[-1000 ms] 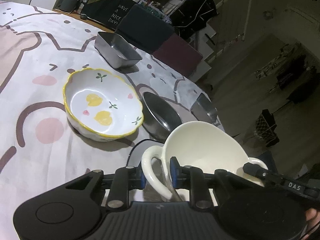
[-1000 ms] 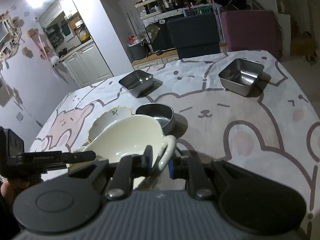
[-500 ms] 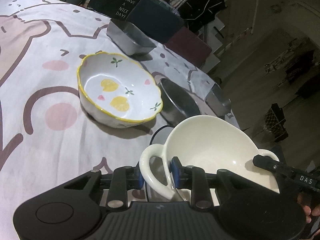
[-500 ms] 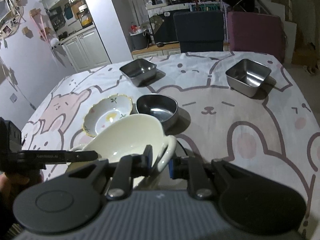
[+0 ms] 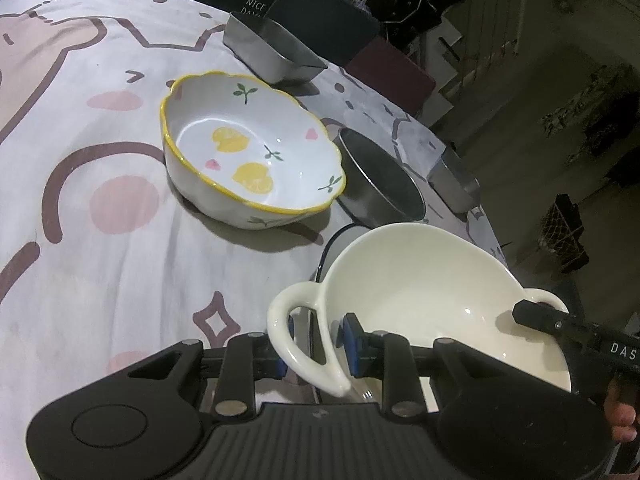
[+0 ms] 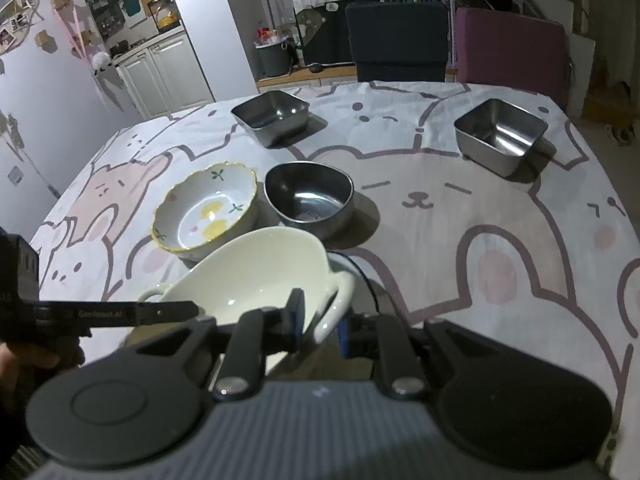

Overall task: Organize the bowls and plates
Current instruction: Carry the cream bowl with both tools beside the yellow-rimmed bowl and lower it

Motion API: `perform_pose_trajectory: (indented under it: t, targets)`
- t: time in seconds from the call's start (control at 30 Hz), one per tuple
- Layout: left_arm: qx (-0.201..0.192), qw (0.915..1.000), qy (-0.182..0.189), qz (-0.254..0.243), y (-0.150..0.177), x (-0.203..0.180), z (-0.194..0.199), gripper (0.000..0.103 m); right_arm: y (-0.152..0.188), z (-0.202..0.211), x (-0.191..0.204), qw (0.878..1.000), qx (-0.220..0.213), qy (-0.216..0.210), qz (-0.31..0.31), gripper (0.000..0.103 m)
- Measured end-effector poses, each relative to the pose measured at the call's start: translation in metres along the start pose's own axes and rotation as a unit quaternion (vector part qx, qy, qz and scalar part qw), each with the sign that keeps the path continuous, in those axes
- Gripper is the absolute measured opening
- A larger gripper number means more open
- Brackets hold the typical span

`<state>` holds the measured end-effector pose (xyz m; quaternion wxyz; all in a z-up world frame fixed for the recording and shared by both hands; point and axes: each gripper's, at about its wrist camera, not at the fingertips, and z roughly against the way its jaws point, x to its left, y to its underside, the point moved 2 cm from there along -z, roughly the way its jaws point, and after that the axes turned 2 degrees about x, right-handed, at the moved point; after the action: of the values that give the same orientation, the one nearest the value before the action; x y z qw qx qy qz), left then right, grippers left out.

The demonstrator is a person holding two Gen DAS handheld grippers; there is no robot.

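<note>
A cream two-handled bowl is held in the air over the table's near edge, tilted. My left gripper is shut on its left handle. My right gripper is shut on its right handle; the bowl shows there too. A yellow-rimmed floral bowl sits on the table just beyond, also in the right wrist view. A round steel bowl stands right of it. A dark-rimmed plate lies partly hidden under the cream bowl.
Two square steel containers stand farther back, one at centre and one at the right. The bear-print tablecloth covers the table. Two chairs stand behind the far edge. The floor drops off at the right.
Both grippers have lifted the cream bowl and carried it closer to the floral bowl. The grips on the two handles are unchanged.
</note>
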<state>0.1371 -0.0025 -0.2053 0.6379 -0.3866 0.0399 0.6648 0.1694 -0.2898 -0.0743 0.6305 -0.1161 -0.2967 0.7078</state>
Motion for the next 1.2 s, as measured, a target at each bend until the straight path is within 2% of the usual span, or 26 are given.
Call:
perform_pose_trajectory:
  t: [0.4,0.57,1.2]
  targets:
    - [0.006,0.9997,-0.017,-0.014,0.0,-0.007,-0.004,0.028,0.001,-0.007,-0.002,1.0,0.02,0.01,-0.008,0.021]
    - [0.012,0.9994,-0.023,-0.023,0.001,-0.01,-0.007,0.028,0.003,-0.013,-0.009,0.999,0.041,0.017,-0.028,0.021]
    - [0.016,0.9987,-0.035,-0.033,0.001,-0.014,-0.006,0.028,0.005,-0.031,-0.021,0.994,0.077,0.019,-0.069,0.022]
